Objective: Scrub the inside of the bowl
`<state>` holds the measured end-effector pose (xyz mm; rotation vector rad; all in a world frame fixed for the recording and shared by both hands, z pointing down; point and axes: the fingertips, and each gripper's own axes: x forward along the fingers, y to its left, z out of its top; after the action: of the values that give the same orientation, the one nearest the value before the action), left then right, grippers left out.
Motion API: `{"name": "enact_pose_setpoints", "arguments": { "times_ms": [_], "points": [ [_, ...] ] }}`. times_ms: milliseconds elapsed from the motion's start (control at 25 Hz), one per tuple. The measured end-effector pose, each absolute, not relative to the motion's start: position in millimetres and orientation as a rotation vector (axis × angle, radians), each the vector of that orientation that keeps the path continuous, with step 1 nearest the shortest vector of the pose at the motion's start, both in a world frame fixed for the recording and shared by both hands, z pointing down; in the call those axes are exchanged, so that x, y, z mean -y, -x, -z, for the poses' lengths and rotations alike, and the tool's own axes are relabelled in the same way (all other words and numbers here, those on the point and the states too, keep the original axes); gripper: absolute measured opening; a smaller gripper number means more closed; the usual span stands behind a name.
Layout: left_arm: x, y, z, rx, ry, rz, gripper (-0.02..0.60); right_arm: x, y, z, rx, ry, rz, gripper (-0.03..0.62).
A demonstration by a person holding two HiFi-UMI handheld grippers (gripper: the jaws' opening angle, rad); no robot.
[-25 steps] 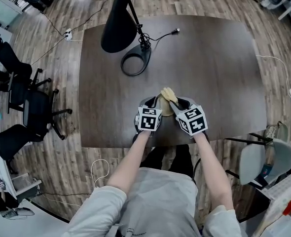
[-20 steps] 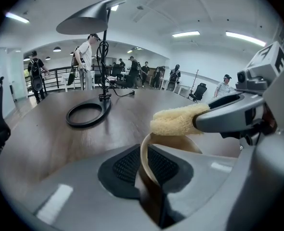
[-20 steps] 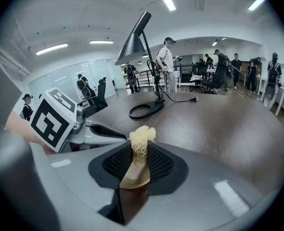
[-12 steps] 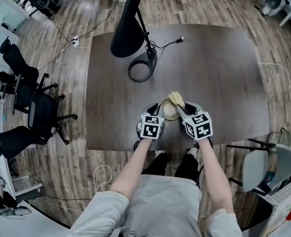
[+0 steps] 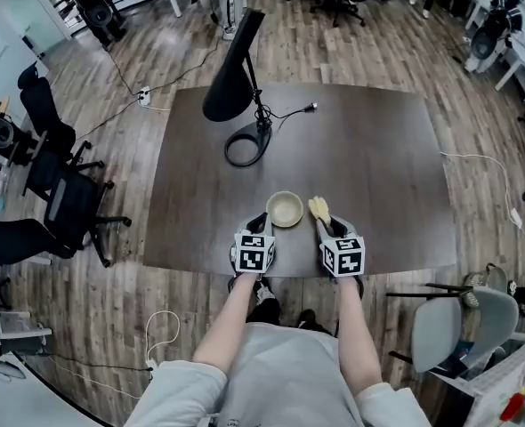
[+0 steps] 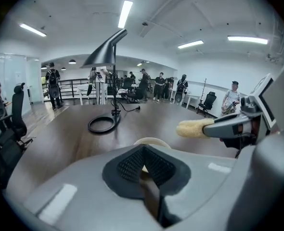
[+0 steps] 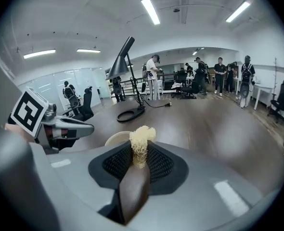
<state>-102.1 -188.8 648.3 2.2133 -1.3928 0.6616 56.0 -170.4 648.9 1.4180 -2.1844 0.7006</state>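
Head view: a small cream bowl [image 5: 285, 209], round and plain with nothing seen inside, is found at the near part of the dark counter [image 5: 378, 158]. The left tongs [image 5: 262, 222] are set at its near-left rim. The right tongs [image 5: 325, 227] are closed on a scrubber [image 5: 319, 207], whose yellow fibrous tuft is held just right of the bowl, outside it. A black lamp [image 5: 231, 83] with a ring base is placed farther back, well apart, with a cable [image 5: 296, 110] trailing from it. Office chairs [image 5: 58, 198] are seen left of the counter.

Left gripper view: the left tongs [image 6: 144, 165] are pinched nearly together, with a cream sliver of bowl [image 6: 151, 141] rim caught between the pads. The scrubber [image 6: 192, 128] and right tongs [image 6: 233, 126] are seen to the right, the lamp [image 6: 103, 57] behind.

Right gripper view: the right tongs [image 7: 139, 160] are clamped on the scrubber [image 7: 141, 141], its brown handle pointing back. The bowl [image 7: 117, 137] is partly hidden behind them; the left tongs [image 7: 65, 126] are at left.
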Motion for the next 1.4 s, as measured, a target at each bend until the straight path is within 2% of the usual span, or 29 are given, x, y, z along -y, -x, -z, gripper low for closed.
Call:
{"name": "enact_pose_setpoints", "arguments": {
  "times_ms": [840, 1400],
  "points": [
    [52, 31, -593, 1.490, -2.169, -0.551, 0.000, 52, -84, -619, 2.277, -1.302, -0.735, 0.109],
    [23, 46, -580, 1.530, -2.193, -0.540, 0.000, 22, -58, -618, 2.303, -1.209, -0.636, 0.107]
  ]
}}
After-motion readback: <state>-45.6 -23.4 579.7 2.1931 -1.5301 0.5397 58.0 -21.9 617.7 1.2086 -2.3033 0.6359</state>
